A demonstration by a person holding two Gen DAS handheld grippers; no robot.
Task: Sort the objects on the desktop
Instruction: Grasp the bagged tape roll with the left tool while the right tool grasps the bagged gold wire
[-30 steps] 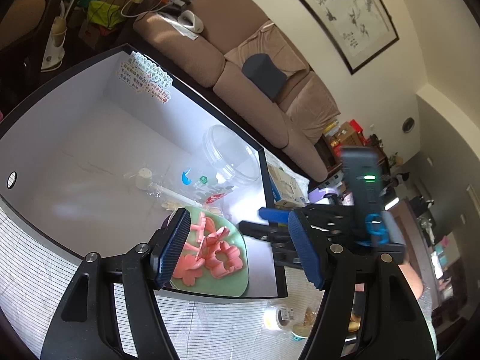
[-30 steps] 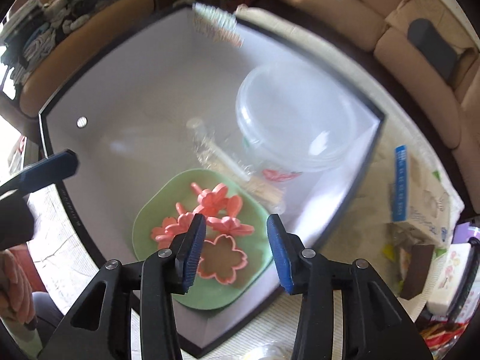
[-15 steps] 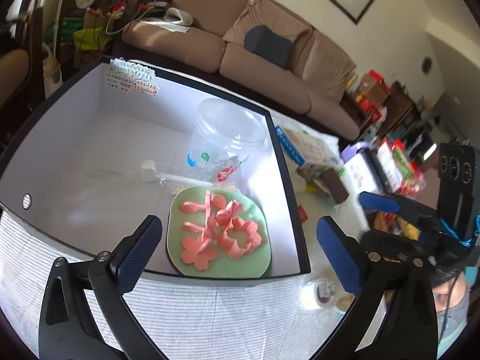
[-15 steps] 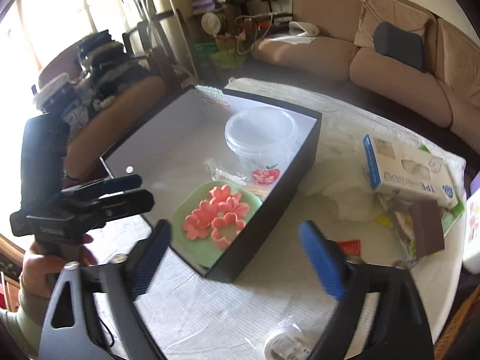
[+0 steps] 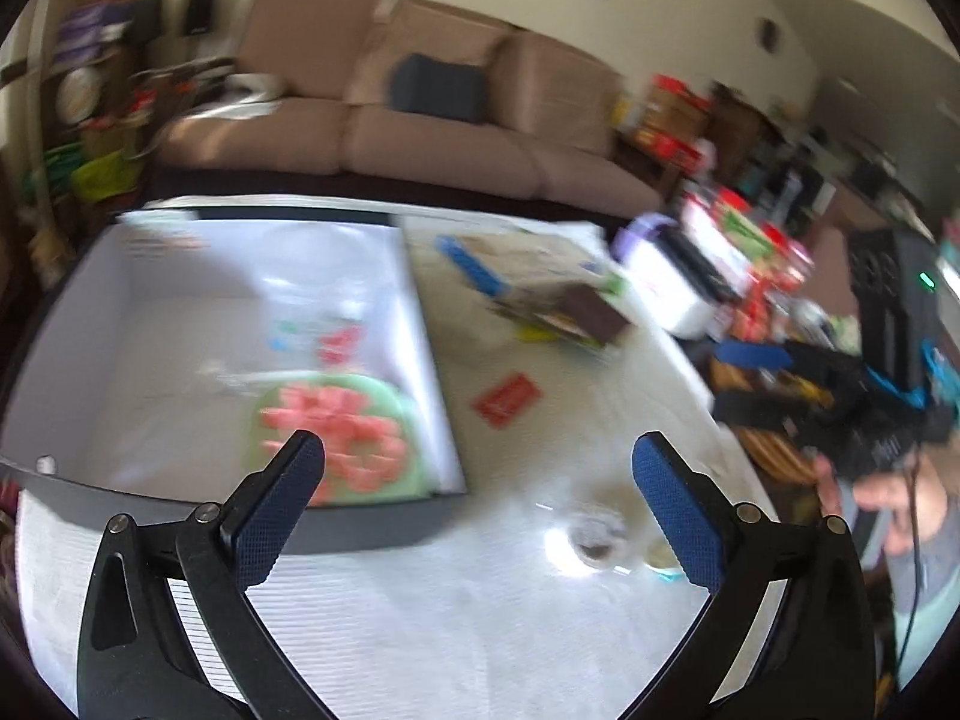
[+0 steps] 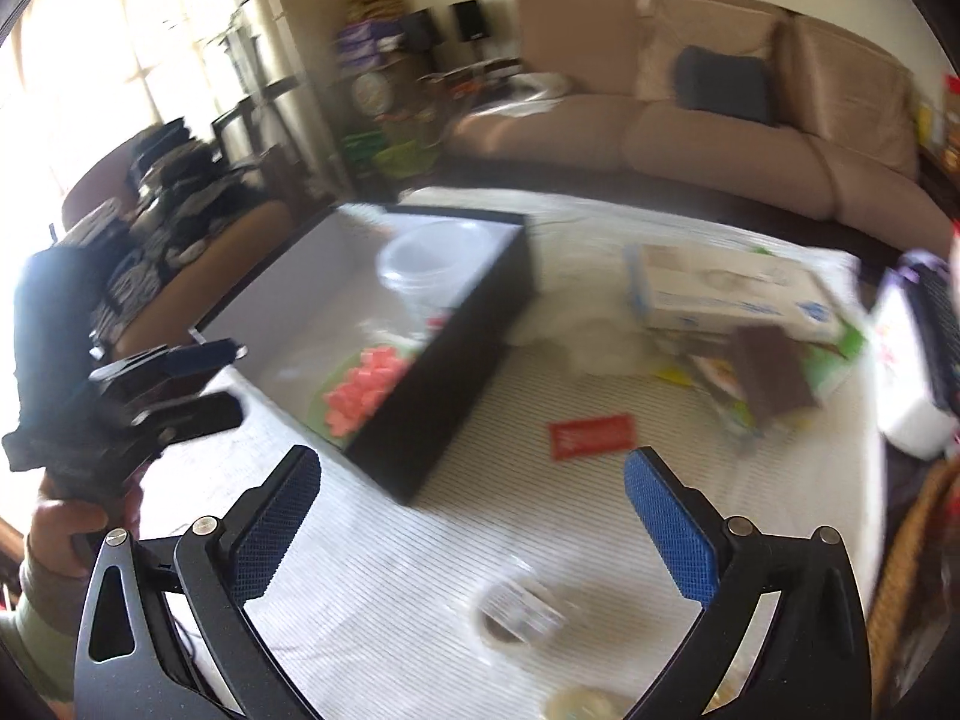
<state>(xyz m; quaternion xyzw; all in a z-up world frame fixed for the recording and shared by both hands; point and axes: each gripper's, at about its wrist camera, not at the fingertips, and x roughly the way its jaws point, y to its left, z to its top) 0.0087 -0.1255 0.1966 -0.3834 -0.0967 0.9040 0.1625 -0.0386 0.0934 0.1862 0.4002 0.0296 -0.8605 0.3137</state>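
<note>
Now both tools are hanging above the cloth-covered surface (image 5: 480, 630) with nothing between their pads. The left gripper (image 5: 477, 507) is standing wide open, and ahead of it to the left a black box (image 5: 360, 525) is sitting with a green plate (image 5: 396, 402) of pink flower shapes (image 5: 336, 426) inside, a clear tub (image 5: 318, 264) further back in the same box. A red packet (image 5: 506, 400) is lying straight ahead of it on the cloth. The right gripper (image 6: 471, 492) is spread just as wide; a small round clear item (image 6: 519, 615) (too blurred to name) is lying just below its fingers, the red packet (image 6: 591, 436) is ahead, the box (image 6: 456, 402) ahead-left, and a carton (image 6: 729, 294) ahead-right.
</note>
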